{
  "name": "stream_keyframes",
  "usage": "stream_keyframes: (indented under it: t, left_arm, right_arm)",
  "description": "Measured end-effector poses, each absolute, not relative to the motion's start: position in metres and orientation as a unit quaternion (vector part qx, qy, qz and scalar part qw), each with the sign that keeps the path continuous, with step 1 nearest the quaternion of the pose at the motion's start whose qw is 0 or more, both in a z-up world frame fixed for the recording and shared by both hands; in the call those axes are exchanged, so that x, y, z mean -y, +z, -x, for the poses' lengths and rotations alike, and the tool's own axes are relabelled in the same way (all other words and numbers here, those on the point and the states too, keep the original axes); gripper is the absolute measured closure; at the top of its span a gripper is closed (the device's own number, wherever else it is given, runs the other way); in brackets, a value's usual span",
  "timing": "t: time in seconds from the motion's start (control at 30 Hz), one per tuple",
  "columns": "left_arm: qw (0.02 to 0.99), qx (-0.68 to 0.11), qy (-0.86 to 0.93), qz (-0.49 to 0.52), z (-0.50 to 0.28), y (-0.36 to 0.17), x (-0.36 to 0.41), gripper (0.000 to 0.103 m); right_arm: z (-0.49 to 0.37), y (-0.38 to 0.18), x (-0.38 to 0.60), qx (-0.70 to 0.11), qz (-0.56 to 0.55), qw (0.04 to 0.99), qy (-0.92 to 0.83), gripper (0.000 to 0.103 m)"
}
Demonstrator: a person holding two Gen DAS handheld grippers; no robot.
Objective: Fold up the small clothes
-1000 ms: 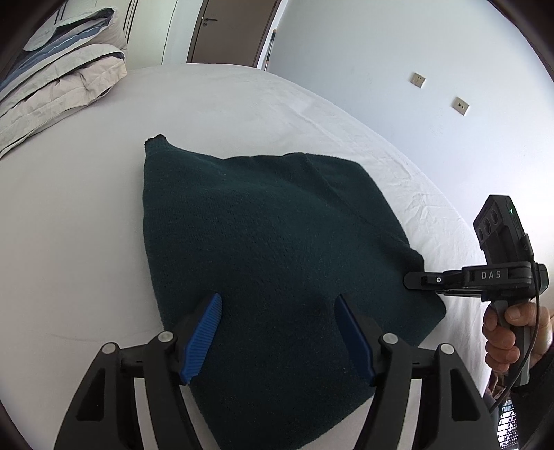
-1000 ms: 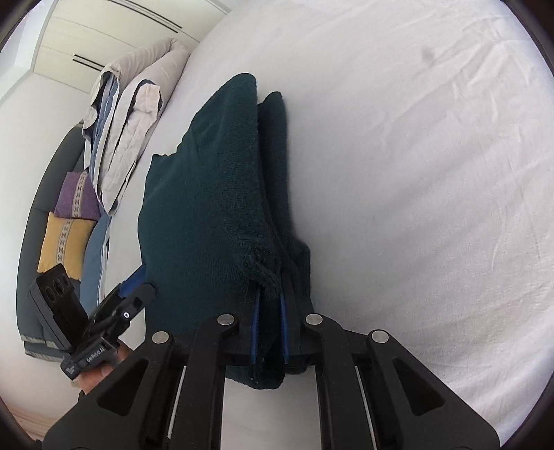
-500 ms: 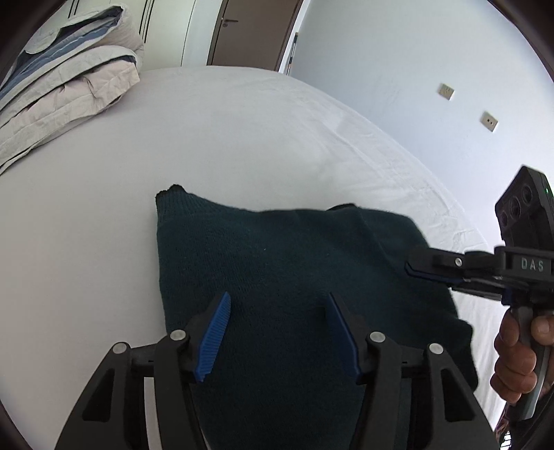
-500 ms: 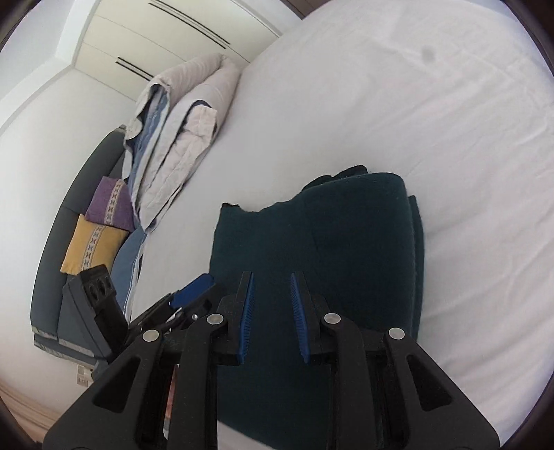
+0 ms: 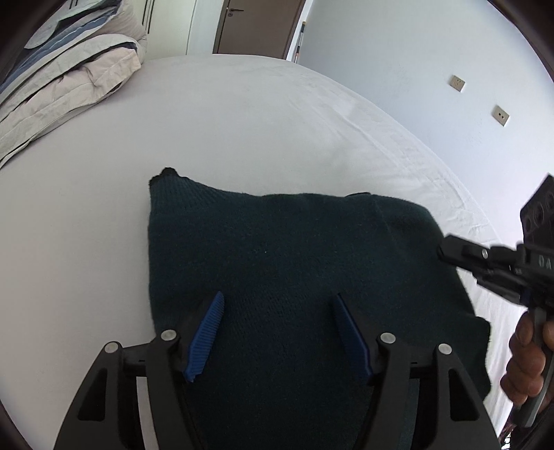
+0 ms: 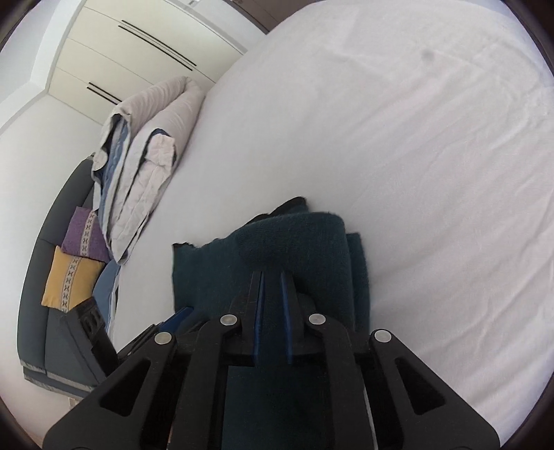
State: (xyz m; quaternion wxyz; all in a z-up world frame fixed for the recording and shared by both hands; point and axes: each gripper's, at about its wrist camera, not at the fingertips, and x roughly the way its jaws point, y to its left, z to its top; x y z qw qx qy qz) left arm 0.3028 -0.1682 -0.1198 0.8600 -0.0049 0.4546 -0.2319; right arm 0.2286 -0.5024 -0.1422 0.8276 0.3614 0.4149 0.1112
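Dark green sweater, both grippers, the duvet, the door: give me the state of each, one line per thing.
dark green sweater: folded, lying on the white bed sheet, held by neither gripper.
left gripper: open over the sweater, nothing between its pads.
right gripper: shut, nothing gripped, jaws have just been closing.
duvet: folded, piled at the bed's far edge.
door: closed.

Bright, even daylight, soft shadows, sharp focus, strong fisheye bending with dark corners
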Motion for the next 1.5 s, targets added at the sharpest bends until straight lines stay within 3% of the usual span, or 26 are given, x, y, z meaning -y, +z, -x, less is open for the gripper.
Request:
stream_keyframes:
  t: [0.13,0.27,0.33,0.53,0.57,0.63,0.67,0.7,1.1,1.3,1.5]
  left_arm:
    - [0.862,-0.444,-0.244,0.025,-0.26,-0.098,0.152,0.038]
    - [0.862,-0.453,-0.225,-0.031,-0.242,-0.126,0.165,0.036]
    - [0.865,-0.449,-0.22,-0.035,-0.241,-0.126,0.166,0.036]
    - [0.866,-0.448,-0.217,-0.052,-0.24,-0.126,0.172,0.032]
    - [0.866,-0.447,-0.216,-0.053,-0.24,-0.127,0.172,0.032]
    - [0.867,-0.446,-0.216,-0.055,-0.243,-0.128,0.172,0.03]
    - [0.867,-0.446,-0.216,-0.057,-0.243,-0.128,0.173,0.029]
    - [0.866,-0.446,-0.217,-0.058,-0.242,-0.128,0.174,0.028]
    - [0.867,-0.443,-0.221,-0.065,-0.239,-0.123,0.174,0.023]
    - [0.887,-0.412,-0.209,0.019,-0.237,-0.09,0.129,0.019]
    - [0.844,-0.488,-0.196,0.106,-0.278,-0.126,0.094,0.018]
  right_arm:
    - [-0.176,-0.135,0.473,-0.43,-0.325,0.825,0.17,0.094]
    - [-0.151,-0.179,0.479,-0.471,-0.323,0.807,0.15,0.095]
    - [-0.138,-0.186,0.494,-0.448,-0.371,0.797,0.162,0.095]
    - [-0.108,-0.166,0.507,-0.428,-0.332,0.831,0.127,0.093]
    - [-0.103,-0.161,0.511,-0.42,-0.325,0.839,0.12,0.089]
    - [-0.098,-0.149,0.515,-0.41,-0.307,0.855,0.086,0.057]
    - [-0.097,-0.144,0.517,-0.399,-0.303,0.863,0.071,0.035]
    - [-0.094,-0.14,0.52,-0.388,-0.302,0.868,0.068,0.034]
    - [-0.133,-0.148,0.523,-0.424,-0.312,0.847,0.072,0.034]
    - [-0.155,-0.151,0.519,-0.44,-0.314,0.837,0.084,0.034]
    - [-0.176,-0.165,0.51,-0.467,-0.324,0.818,0.095,0.035]
